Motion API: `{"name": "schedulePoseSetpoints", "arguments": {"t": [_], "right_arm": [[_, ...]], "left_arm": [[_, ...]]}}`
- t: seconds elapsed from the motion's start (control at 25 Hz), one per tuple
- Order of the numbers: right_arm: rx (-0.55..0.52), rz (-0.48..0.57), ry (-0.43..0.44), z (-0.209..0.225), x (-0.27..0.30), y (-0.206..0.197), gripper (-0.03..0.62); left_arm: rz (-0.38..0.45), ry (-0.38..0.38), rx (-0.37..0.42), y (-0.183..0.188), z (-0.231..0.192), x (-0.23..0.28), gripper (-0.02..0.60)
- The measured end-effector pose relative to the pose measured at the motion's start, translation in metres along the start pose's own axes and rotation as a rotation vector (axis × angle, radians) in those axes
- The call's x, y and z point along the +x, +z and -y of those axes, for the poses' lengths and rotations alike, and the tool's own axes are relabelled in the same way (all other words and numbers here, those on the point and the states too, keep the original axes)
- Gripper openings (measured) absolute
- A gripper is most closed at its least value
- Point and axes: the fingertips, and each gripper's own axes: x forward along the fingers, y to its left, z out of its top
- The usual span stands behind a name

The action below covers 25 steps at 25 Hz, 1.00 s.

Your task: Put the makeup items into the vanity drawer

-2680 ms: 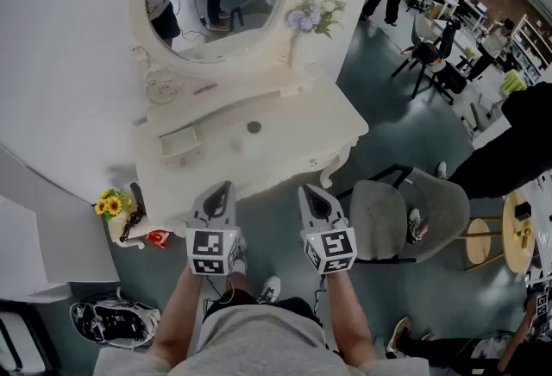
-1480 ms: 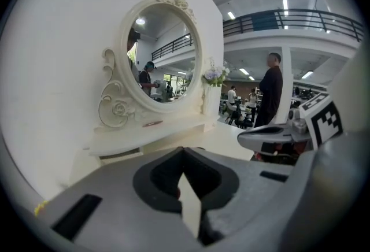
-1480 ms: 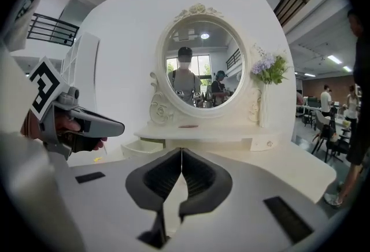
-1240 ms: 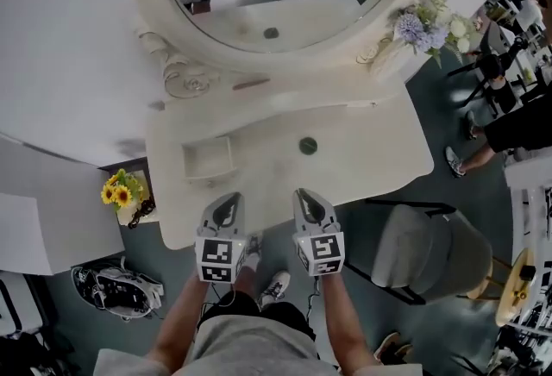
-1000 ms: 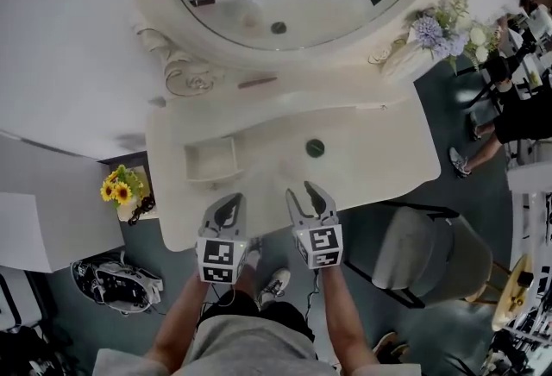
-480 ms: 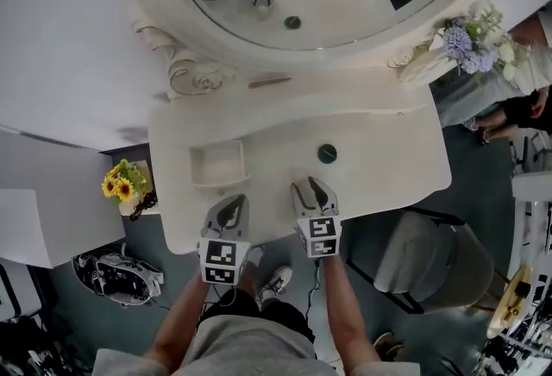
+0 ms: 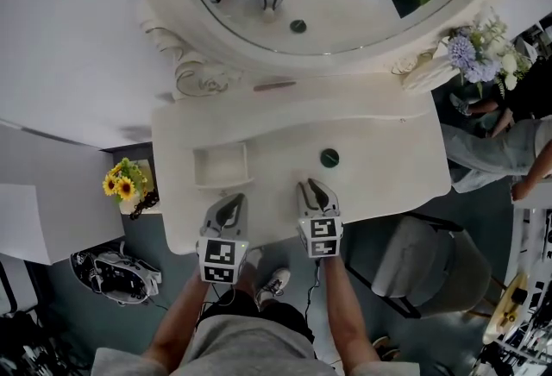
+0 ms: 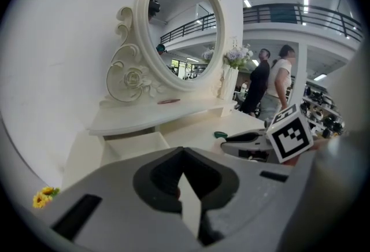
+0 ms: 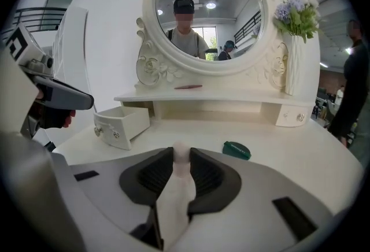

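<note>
1. A white vanity table (image 7: pixel 388 150) stands against a white wall in a large open hall. An oval mirror (image 7: pixel 362 21) in a carved frame rises behind the table's raised rear shelf.
2. Right gripper (image 7: pixel 314 186): the jaws have just been closing. A small pale item (image 9: pixel 181 154) with a rounded top stands between them, with a pad against each of its sides. What kind of item it is cannot be made out.
3. The right gripper sits low over the front part of the table top, to the right of the drawer (image 7: pixel 220 169) and nearer the person.
4. Left gripper (image 7: pixel 229 200): the jaw tips meet and nothing is between them. It sits just in front of the drawer, beside the right gripper but apart from it.
5. Drawer: it is pulled out over the left part of the table top, under the rear shelf. Its front carries two small knobs.
6. Green round case (image 7: pixel 329 159): it lies flat on the table top to the right of the drawer. It is just beyond the right gripper's tips and does not touch them.
7. Thin pink stick (image 7: pixel 274 86): it lies on the rear shelf, behind the drawer and to its right.
8. Vase of purple and white flowers (image 7: pixel 470 51): it stands at the shelf's right end, well apart from the drawer.
9. Floor level: yellow sunflowers (image 7: pixel 121 180) stand to the left of the drawer, beside the table. A grey chair (image 7: pixel 431 258) stands well to the drawer's right.
</note>
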Motion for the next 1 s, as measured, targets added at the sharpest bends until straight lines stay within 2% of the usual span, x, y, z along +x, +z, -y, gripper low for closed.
{"name": "schedulePoseSetpoints", "arguments": {"t": [0.24,0.48,0.72,1.0], "right_arm": [[-0.029,0.07,0.021,-0.011,-0.014,0.024,0.1],[-0.058,0.159,0.065,-0.034,-0.026,0.077,0.1],[-0.101,0.208,0.162,-0.072,-0.016,0.111,0.1],[-0.155,0.196,0.284,-0.122,0.008,0.117,0.1]], "left_arm": [[0.023,0.015,-0.003,0.012,-0.006,-0.01,0.0],[0.068,0.054,-0.002,0.031,-0.019,-0.025,0.0],[0.1,0.117,-0.021,0.043,-0.043,-0.046,0.0],[0.103,0.197,-0.071,0.034,-0.076,-0.061,0.0]]}}
